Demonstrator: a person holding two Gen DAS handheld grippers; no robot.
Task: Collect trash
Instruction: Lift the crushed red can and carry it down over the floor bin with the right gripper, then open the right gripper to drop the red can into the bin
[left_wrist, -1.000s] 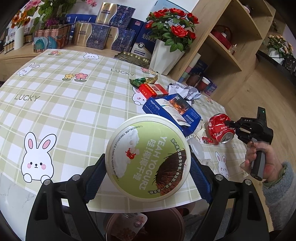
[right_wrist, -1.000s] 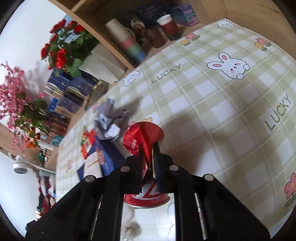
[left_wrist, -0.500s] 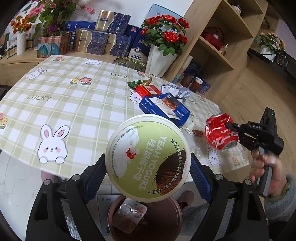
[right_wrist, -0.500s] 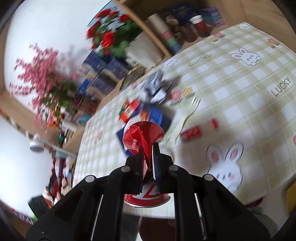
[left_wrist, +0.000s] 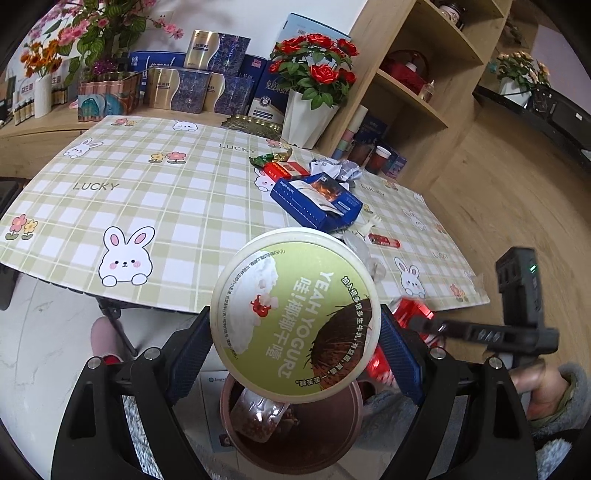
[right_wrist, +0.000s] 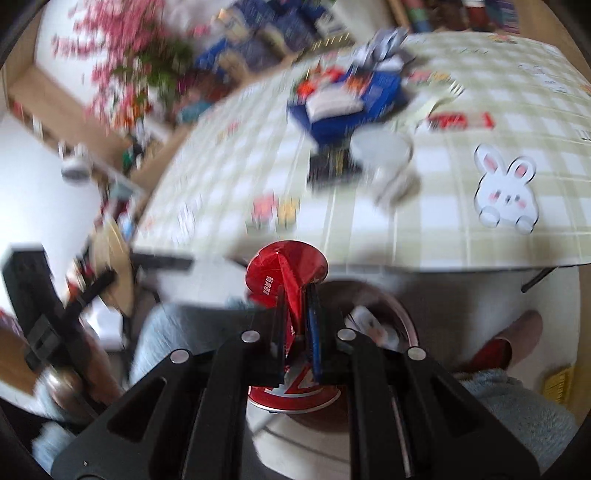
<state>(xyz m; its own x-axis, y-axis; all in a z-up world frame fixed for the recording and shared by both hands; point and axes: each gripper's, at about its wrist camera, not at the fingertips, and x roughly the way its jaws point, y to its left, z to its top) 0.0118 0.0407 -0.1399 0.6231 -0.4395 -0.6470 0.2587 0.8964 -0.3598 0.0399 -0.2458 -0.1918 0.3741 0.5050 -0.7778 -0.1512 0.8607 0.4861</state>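
My left gripper (left_wrist: 293, 325) is shut on a round yogurt tub (left_wrist: 294, 314) with a green lid, held past the table's front edge, above a brown bin (left_wrist: 295, 428) on the floor. A snack packet lies inside the bin. My right gripper (right_wrist: 297, 299) is shut on a crushed red can (right_wrist: 286, 269), also off the table and over the bin (right_wrist: 399, 310). In the left wrist view the right gripper (left_wrist: 428, 325) and the red can (left_wrist: 410, 310) appear just right of the tub. More trash lies on the table: a blue box (left_wrist: 317, 201), a red packet (left_wrist: 286, 170), crumpled paper (left_wrist: 334, 166).
The checked tablecloth (left_wrist: 147, 192) with rabbits covers the table. A vase of red roses (left_wrist: 310, 107), gift boxes and wooden shelves (left_wrist: 410, 74) stand behind it. A small red wrapper (left_wrist: 384, 240) and a plastic fork lie near the table's right edge. A slippered foot (left_wrist: 105, 339) is beside the bin.
Both grippers have drawn back off the table toward the bin, each keeping its load. The right gripper with the can has swung down beside the tub; its view is blurred.
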